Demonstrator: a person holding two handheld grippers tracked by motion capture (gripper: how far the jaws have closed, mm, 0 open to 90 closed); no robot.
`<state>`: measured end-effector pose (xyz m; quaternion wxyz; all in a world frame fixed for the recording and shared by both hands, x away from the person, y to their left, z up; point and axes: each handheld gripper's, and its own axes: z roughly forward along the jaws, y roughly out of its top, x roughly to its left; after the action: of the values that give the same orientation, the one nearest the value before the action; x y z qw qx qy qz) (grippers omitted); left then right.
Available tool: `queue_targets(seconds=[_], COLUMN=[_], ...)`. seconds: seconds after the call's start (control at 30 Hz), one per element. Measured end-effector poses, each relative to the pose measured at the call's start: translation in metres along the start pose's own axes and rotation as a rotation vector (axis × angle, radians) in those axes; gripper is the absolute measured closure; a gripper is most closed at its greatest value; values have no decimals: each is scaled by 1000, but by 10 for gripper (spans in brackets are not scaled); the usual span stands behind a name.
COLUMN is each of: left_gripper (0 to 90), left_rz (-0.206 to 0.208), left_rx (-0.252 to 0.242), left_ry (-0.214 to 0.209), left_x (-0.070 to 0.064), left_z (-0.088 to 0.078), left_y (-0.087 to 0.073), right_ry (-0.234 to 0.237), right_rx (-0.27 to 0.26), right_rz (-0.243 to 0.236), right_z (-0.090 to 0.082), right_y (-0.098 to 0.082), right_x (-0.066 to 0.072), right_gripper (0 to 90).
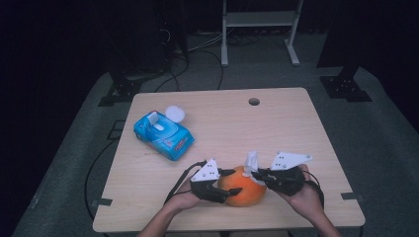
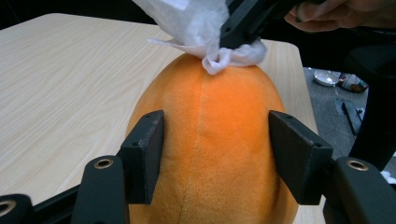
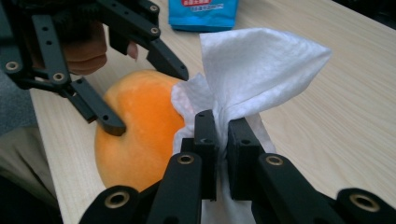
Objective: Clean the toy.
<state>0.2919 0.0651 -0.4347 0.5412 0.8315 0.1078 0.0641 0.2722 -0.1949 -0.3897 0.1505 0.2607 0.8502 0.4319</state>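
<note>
Wipe [image 3: 243, 70] pinched in shut right tool [image 3: 223, 140]; orange plush [image 2: 210, 144] clamped by half-open left tool [image 2: 217, 154]. Advised: gentle strokes, steady clamp.

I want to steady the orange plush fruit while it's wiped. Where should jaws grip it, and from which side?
Grip the orange plush fruit across its rounded middle, coming in level from its left end, as the left gripper does. The body is soft and bulges there, and this leaves the top free for the wipe in the right gripper.

The print on the blue wipes pack [image 1: 163, 134] is too small to read; the right gripper view crops its top.
</note>
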Motion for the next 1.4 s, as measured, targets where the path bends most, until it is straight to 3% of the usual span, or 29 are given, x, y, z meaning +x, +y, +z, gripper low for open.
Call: queue_targets(seconds=[0.07, 0.13, 0.27, 0.33, 0.47, 0.53, 0.6, 0.7, 0.93, 1.0, 1.03, 1.17, 1.3, 1.4], left_gripper=[376, 376, 379, 379, 373, 373, 370, 374, 371, 370, 370, 352, 245, 175], left_rz=[1, 3, 1, 1, 7, 7, 5, 3, 4, 4, 4, 1, -1, -50], left_rx=[-4, -9, -3, -4, -12, -14, -11, -14, -12, -16, -17, -16, -25, -22], left_ry=[-2, 0, 4, 6, 1, -1, 1, 1, 1, -1, -2, -7, -15, -23], left_x=[-1, -2, -1, -2, -3, -5, -4, -3, -4, -5, -6, -4, -1, 5], left_z=[2, 3, 1, 2, 5, 6, 6, 5, 7, 8, 9, 6, 2, 1], left_y=[1, 2, 0, 0, 2, 2, 2, 0, 2, 2, 2, 1, 5, 0], right_ry=[-5, 28, 43, 22, 2, 30, 32, 42, -38, -3, 13, 21, 55, 73], right_rx=[-20, -47, -25, -8, -30, -51, -36, -18, 6, -24, -33, -11, -2, -5], right_rz=[4, 2, -15, -9, 9, 5, -19, -5, 41, 42, 16, -48, -21, 1], right_z=[-3, -3, 5, 4, -2, 0, 5, 6, -6, -5, -2, 8, 5, 0], right_y=[2, 6, 7, 2, 2, 7, 10, 7, -4, 1, 6, 13, 6, 0], right_x=[2, 6, 8, 2, 2, 8, 12, 7, -8, -3, 4, 18, 10, 4], right_gripper=[833, 833, 833, 833, 832, 831, 831, 833, 832, 831, 831, 832, 833, 832])
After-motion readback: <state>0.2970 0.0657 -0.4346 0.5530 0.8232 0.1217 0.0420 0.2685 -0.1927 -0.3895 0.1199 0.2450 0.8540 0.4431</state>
